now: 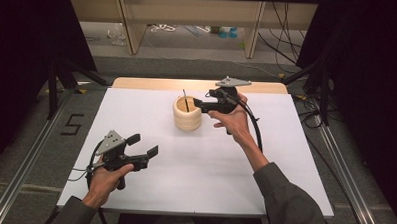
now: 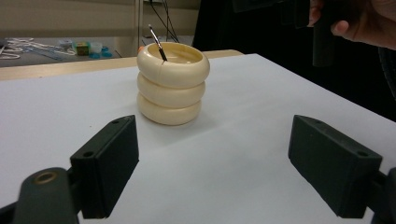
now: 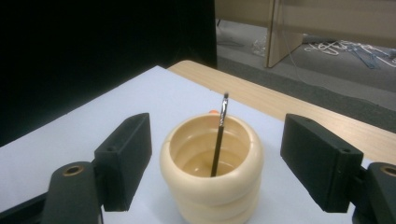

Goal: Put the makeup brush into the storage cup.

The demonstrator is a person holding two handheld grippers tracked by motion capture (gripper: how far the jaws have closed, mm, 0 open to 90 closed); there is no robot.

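Observation:
A cream holder (image 1: 187,113) made of three stacked rings stands upright on the white board (image 1: 151,110), a little behind its middle. A thin dark brush (image 1: 186,100) leans inside it, tip up. My right gripper (image 1: 200,105) hovers just right of the holder's rim and is open. In the right gripper view its jaws stand wide on either side of the holder (image 3: 212,186) and the brush (image 3: 218,144), with nothing pressed between them. My left gripper (image 1: 143,144) rests open near the front left, pointing at the holder (image 2: 173,86) from a distance, its jaws (image 2: 215,163) empty.
The wooden table edge (image 1: 197,85) shows behind the board. Black curtains (image 1: 24,31) hang at both sides. Table legs and loose cables (image 1: 164,28) lie on the floor beyond. A metal rail (image 1: 24,166) runs along the left side.

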